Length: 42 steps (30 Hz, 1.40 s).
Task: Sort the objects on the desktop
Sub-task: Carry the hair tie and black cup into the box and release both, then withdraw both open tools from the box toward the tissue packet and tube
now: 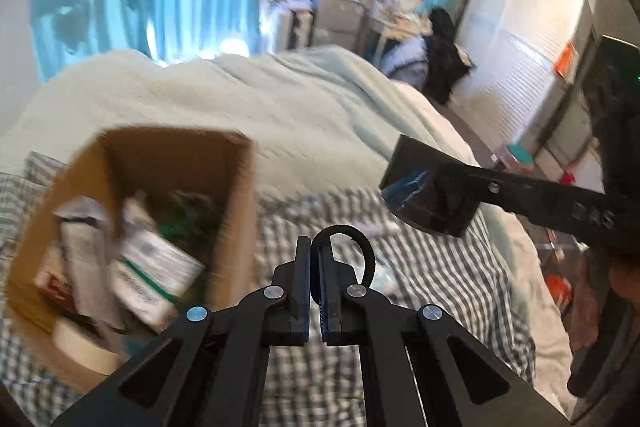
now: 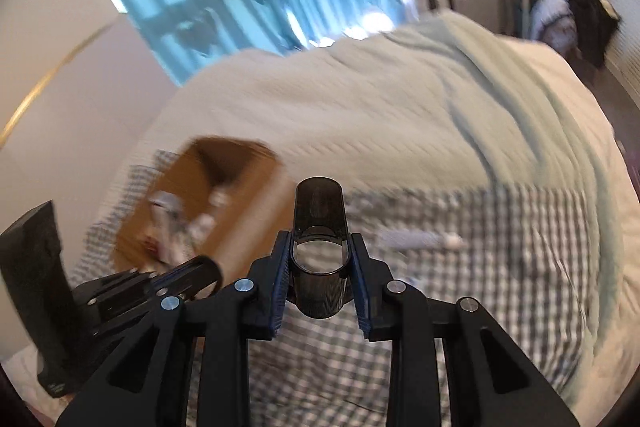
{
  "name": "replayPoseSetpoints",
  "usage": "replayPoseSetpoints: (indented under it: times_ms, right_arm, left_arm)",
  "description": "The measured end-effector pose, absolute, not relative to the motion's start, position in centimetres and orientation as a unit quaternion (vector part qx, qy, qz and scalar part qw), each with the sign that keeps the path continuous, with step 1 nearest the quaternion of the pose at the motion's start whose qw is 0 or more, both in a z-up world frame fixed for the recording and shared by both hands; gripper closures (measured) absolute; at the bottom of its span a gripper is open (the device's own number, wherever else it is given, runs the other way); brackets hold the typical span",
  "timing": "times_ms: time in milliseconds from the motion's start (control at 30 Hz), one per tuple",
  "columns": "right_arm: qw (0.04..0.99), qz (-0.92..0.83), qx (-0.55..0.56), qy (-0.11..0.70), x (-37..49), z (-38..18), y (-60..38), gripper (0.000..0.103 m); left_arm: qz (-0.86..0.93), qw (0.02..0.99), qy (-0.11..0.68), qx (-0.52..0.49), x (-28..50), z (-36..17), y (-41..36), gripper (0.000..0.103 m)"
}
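Over on the left of the bed, the cardboard box point(image 1: 132, 227) sits on the checked sheet point(image 1: 420, 267), already stuffed with packets and a tape roll. Left claw point(image 1: 314, 267) is clenched on a thin black loop point(image 1: 362, 251), looks like a cable or strap, can't say which. Right claw point(image 2: 320, 267) is grasping a smoky dark plastic cap point(image 2: 319, 247), held above the sheet. I'd guess we're mid-carry, so next is swinging both over the box and letting go. Only the left wrist view shows the box's contents; only the right shows the cap clearly.
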State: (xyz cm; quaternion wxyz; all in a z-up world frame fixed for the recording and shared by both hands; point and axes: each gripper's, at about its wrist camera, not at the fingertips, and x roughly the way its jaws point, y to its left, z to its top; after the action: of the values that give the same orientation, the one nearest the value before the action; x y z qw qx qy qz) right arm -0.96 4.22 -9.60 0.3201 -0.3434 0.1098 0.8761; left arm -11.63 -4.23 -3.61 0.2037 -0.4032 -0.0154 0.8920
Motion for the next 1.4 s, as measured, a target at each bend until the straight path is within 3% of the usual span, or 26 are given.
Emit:
replayPoseSetpoints:
  times_ms: [267,567,600,667,733,767,1067,1400]
  right_arm:
    - [0.23,0.903,-0.355,0.078,-9.6,-9.9,-1.4,0.076]
    - [0.203,0.893,-0.394,0.081,-15.7,-14.9,-1.3,0.074]
    - [0.201,0.893,-0.392,0.085,-16.0,-15.0,-1.2,0.065]
    - [0.2,0.898,-0.38,0.098,-15.8,-15.0,-0.7,0.046]
    - [0.204,0.901,-0.37,0.105,-15.2,-14.5,-0.3,0.044]
    - [0.206,0.9,-0.369,0.104,-14.9,-14.3,-0.3,0.044]
    - [0.272,0.896,-0.335,0.101,-8.3,-10.7,1.7,0.044]
    - [0.387,0.862,-0.317,0.08,1.0,-8.9,5.4,0.042]
  left_arm:
    - [0.917,0.106,-0.033,-0.383,-13.9,-1.6,-12.2,0.1]
    - [0.901,0.06,-0.022,-0.43,-15.4,-5.6,-17.4,0.098]
    - [0.899,0.057,-0.022,-0.434,-15.5,-5.9,-17.6,0.095]
    - [0.894,0.056,-0.023,-0.444,-15.6,-6.6,-17.8,0.077]
    - [0.893,0.05,-0.019,-0.448,-15.3,-6.8,-17.9,0.028]
    - [0.896,0.042,-0.019,-0.442,-15.0,-6.7,-17.8,0.023]
    - [0.902,0.066,0.005,-0.426,-13.3,-4.9,-14.7,0.015]
    - [0.898,0.166,0.035,-0.406,-10.6,-3.9,-3.7,0.002]
